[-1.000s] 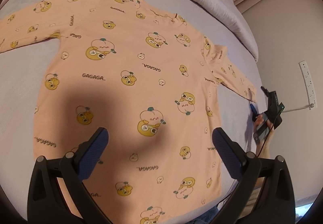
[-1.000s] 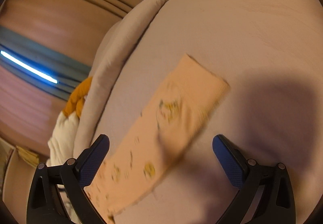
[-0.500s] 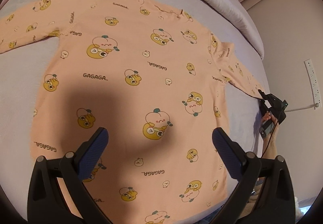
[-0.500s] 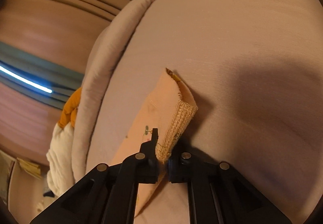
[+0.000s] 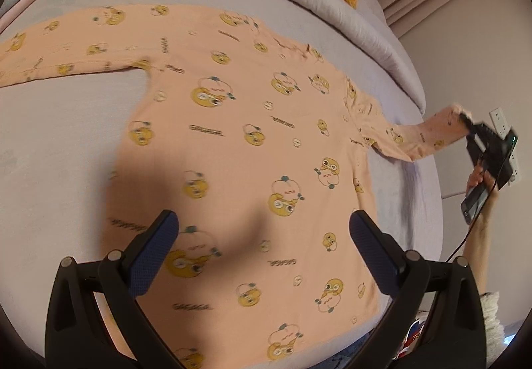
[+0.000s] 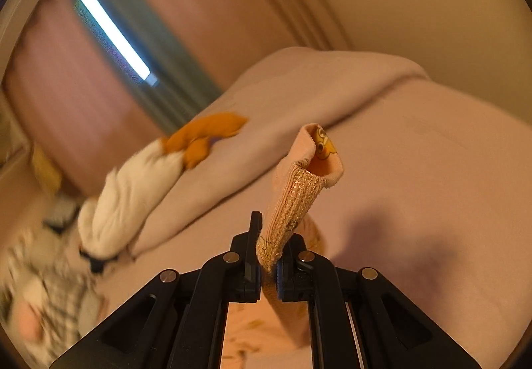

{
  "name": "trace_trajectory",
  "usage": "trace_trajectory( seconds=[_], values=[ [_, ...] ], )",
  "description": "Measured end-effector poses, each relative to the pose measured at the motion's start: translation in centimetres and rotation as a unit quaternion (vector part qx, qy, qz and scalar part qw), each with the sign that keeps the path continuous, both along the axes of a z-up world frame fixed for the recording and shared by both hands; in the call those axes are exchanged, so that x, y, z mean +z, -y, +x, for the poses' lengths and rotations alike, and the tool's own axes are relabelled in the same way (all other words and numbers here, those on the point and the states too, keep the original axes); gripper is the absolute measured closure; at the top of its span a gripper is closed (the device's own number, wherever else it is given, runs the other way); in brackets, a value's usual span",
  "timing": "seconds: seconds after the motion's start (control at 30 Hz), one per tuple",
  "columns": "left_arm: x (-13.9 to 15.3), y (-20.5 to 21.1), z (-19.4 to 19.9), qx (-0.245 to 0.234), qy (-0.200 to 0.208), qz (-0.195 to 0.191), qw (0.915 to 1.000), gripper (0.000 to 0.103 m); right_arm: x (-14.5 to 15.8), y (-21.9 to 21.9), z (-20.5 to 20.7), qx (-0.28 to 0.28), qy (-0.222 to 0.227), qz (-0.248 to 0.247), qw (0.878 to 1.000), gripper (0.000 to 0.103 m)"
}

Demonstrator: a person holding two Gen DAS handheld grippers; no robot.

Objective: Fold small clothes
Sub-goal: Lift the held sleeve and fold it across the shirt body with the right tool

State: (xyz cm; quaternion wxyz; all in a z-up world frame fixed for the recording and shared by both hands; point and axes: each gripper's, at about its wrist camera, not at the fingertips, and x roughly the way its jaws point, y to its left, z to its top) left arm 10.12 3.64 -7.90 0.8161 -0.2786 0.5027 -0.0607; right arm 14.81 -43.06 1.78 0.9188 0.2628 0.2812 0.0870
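At three o'clock of the shirt (image 5: 252, 149) lying flat on the bed (image 5: 66, 142), the right gripper (image 6: 267, 269) is clamping the cuff (image 6: 296, 199); the sleeve is running toward nine o'clock, and the left gripper (image 5: 262, 256) is hanging spread above the hem.

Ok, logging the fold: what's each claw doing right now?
Left claw: open, holding nothing, above the shirt.
Right claw: shut on the sleeve cuff.
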Motion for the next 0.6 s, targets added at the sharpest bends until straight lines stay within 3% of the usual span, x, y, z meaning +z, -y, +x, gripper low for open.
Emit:
trace_trajectory(
  seconds=[0.13,0.33,0.47,0.6],
  values=[
    [-0.1,-2.3,-1.8,0.02,0.009,-0.006,0.9997,0.0,3.0,-8.4,0.5,0.056,0.011,-0.085,0.995,0.095],
    [-1.0,-6.0,-4.0,0.055,0.011,-0.017,0.9983,0.0,3.1,-21.2,0.6,0.145,0.027,-0.188,0.971,0.095],
    [-1.9,-8.0,-4.8,0.072,0.006,-0.025,0.997,0.0,0.7,-30.1,0.0,0.207,0.031,-0.258,0.943,0.095],
    [-2.5,-9.6,-5.4,0.089,0.003,-0.034,0.9955,0.0,-3.6,-37.2,-0.3,0.248,0.017,-0.323,0.913,0.095]
  ],
)
